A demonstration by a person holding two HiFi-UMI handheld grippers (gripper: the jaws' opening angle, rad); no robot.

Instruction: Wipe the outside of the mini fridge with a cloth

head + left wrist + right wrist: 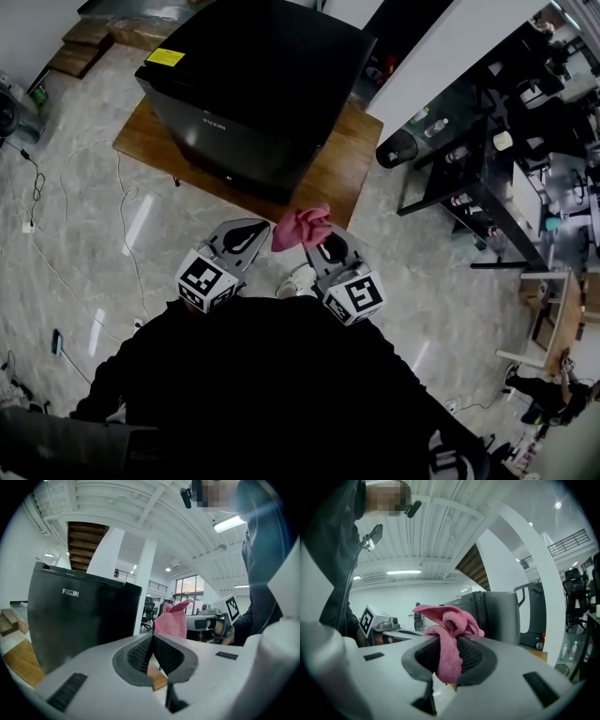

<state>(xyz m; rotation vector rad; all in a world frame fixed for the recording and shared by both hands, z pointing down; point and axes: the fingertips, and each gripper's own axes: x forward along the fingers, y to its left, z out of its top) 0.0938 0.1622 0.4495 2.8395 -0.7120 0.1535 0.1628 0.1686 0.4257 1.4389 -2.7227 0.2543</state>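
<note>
Right gripper view: a pink cloth [449,625] is clamped between the jaws of the right gripper [449,660]. The left gripper [153,654] is held closed, jaws touching. The mini fridge [253,84] is set on a wooden table [333,178] ahead.

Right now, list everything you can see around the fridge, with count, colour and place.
mini fridge: one, black, on the wooden table
sticker: one, yellow, on the fridge's top near a corner
wooden table: one, brown, under the fridge
cloth: one, pink, clamped in the right gripper
cables: several, white, floor at left
desk: one, black, at right
left gripper: one, grey, jaws together, empty
right gripper: one, grey, shut on the cloth
</note>
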